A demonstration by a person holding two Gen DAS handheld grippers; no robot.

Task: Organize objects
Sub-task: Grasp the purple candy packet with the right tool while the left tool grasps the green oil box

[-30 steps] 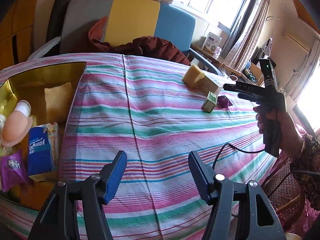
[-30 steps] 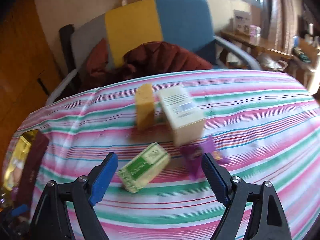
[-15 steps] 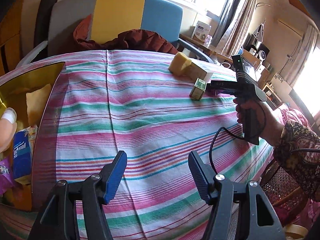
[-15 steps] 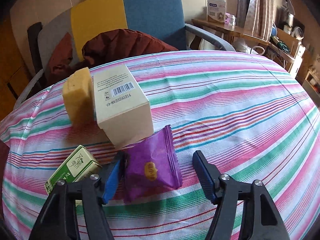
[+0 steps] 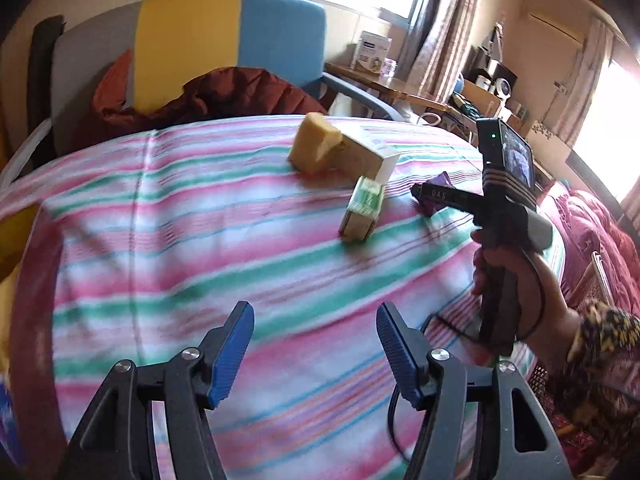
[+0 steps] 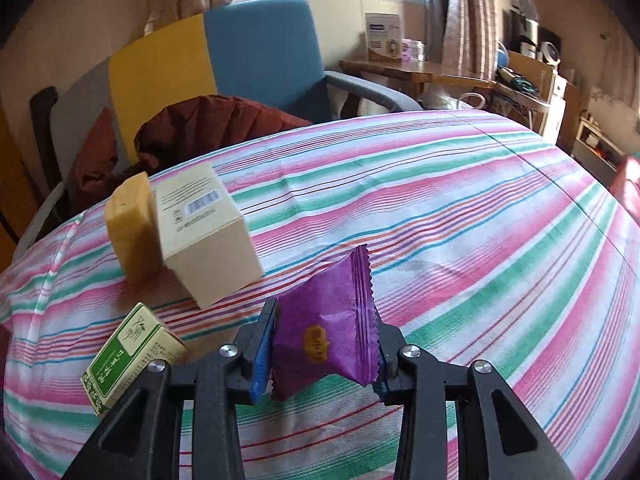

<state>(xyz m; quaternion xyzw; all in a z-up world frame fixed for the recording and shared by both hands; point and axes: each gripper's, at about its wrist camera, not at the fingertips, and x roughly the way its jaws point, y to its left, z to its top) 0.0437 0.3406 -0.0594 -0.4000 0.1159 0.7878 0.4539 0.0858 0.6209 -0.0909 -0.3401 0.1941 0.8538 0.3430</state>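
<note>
My right gripper (image 6: 322, 344) is shut on a purple snack packet (image 6: 328, 332), its blue pads pressing both sides, just above the striped tablecloth (image 6: 460, 240). Beside it to the left lie a small green box (image 6: 128, 360), a beige carton (image 6: 204, 232) and a yellow sponge block (image 6: 130, 228). My left gripper (image 5: 314, 344) is open and empty over the cloth. In the left wrist view the right gripper (image 5: 436, 196) shows at the right with the purple packet (image 5: 438, 182), near the green box (image 5: 364, 210), carton (image 5: 366, 154) and sponge (image 5: 314, 148).
A grey, yellow and blue chair (image 5: 224, 44) with a dark red jacket (image 5: 224, 96) stands behind the table. A wooden side table (image 6: 424, 72) with a white box is at the back right. The gold bin's edge (image 5: 12, 236) shows at far left.
My right gripper moved onto the purple packet and shut on it. My left gripper swung right, so the gold bin has nearly left its view.
</note>
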